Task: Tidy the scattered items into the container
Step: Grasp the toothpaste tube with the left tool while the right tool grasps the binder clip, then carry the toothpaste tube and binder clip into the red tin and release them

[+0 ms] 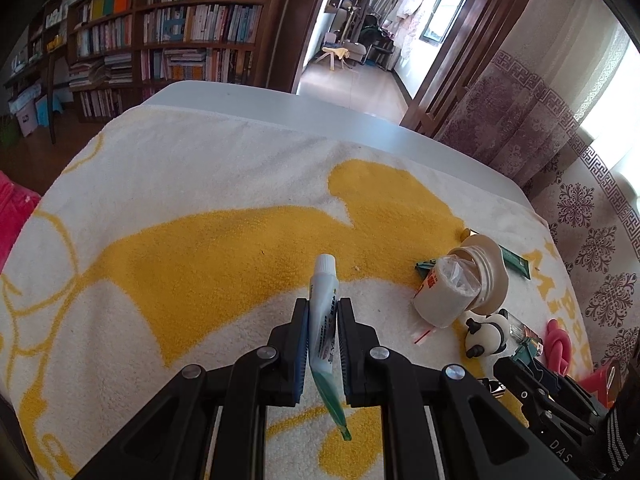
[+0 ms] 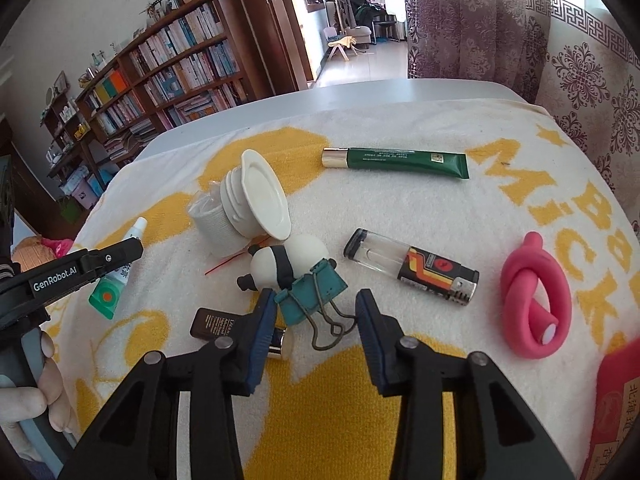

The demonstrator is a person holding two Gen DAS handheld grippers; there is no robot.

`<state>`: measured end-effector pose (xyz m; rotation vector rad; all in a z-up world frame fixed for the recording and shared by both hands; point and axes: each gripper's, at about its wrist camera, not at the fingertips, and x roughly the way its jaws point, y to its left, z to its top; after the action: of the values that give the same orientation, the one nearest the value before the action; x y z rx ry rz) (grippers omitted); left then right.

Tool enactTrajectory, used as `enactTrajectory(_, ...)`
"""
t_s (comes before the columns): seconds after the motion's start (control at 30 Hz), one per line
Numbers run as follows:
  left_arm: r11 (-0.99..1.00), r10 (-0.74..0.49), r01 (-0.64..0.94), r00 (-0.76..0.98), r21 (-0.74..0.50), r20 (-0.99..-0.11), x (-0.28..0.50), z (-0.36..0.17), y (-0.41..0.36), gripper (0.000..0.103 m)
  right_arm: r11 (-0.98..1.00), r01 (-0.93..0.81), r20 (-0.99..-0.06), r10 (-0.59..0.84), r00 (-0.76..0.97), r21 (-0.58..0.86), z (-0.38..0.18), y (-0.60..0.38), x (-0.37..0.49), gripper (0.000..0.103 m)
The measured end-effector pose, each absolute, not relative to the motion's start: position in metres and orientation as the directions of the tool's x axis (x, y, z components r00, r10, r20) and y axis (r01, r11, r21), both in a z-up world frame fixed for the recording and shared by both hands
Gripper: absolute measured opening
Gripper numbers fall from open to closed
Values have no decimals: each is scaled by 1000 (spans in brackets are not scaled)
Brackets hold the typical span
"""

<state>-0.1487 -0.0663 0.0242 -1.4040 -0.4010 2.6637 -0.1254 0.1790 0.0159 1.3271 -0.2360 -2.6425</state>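
My left gripper (image 1: pixel 323 304) is shut on a small white and green toothpaste tube (image 1: pixel 325 312), held above the towel; the tube also shows in the right wrist view (image 2: pixel 116 276). My right gripper (image 2: pixel 316 300) is open, its fingers either side of a teal binder clip (image 2: pixel 310 298) on the towel. A panda figure (image 2: pixel 280 258) lies just beyond the clip. A lighter (image 2: pixel 416 266), a green tube (image 2: pixel 396 162), a pink silicone loop (image 2: pixel 536 300), a small brown bottle (image 2: pixel 216 324) and a tipped white jar (image 2: pixel 248 208) lie around. A red container (image 2: pixel 616 400) sits at lower right.
A yellow and white towel (image 1: pixel 200 240) covers the grey table (image 1: pixel 280 108). Bookshelves (image 1: pixel 168 32) stand behind, curtains (image 2: pixel 480 20) to the right. The left half of the towel is bare.
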Motion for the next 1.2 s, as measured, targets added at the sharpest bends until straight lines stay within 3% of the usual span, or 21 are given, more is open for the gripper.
enactTrajectory(0.43,-963,245,-56,-586,-263,-773,-136,39,-36,15,-966,37,-714,-213,-667,255,55,208,-69,44)
enactTrajectory(0.8,-961,270,-223,-641,-163,-718,-98,71,27,15,-972,-28,-673,-141,-726,235,84,251,-16,44)
enactTrajectory(1.2,-900,380,-417,-604,-128,-700,-37,90,115,15,-957,-156,-620,-30,-784,244,104,330,52,44)
